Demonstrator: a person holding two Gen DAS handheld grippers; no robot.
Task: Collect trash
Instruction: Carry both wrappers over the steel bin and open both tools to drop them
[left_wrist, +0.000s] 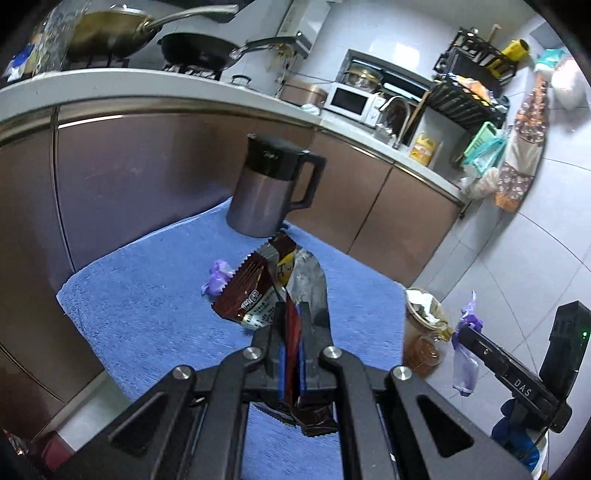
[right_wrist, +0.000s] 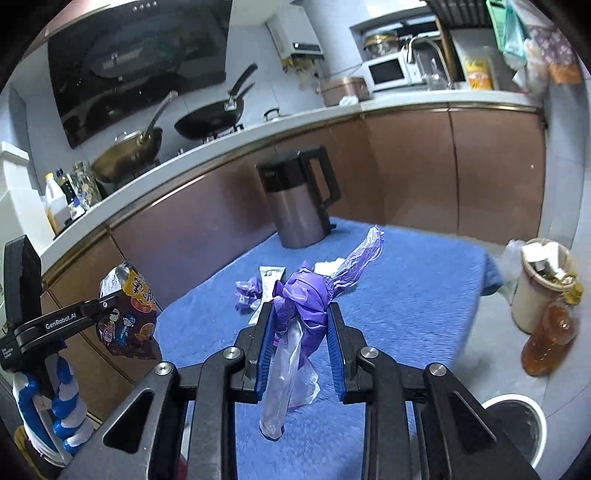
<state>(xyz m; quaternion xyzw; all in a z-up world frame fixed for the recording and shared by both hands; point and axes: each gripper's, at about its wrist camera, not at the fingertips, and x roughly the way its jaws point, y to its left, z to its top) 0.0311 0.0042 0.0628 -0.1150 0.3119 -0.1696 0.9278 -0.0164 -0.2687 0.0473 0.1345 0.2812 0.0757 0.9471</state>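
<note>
My left gripper (left_wrist: 293, 308) is shut on a crumpled brown snack wrapper (left_wrist: 249, 291) and holds it above the blue cloth (left_wrist: 147, 314). In the right wrist view the same wrapper (right_wrist: 129, 321) hangs from the left gripper (right_wrist: 110, 301) at the left edge. My right gripper (right_wrist: 301, 310) is shut on a bunched purple plastic bag (right_wrist: 306, 293), and its clear tail dangles below the pads. The left wrist view shows that bag (left_wrist: 466, 354) at the right gripper (left_wrist: 466, 330). A purple scrap (right_wrist: 246, 291), a white wrapper (right_wrist: 271, 276) and a white tissue (right_wrist: 328, 265) lie on the cloth.
A steel jug with a black lid (right_wrist: 299, 206) stands at the cloth's far edge. On the floor to the right are a cup stuffed with rubbish (right_wrist: 535, 295), an amber bottle (right_wrist: 550, 339) and a white-rimmed bin (right_wrist: 517, 424). Brown cabinets (right_wrist: 406, 166) run behind.
</note>
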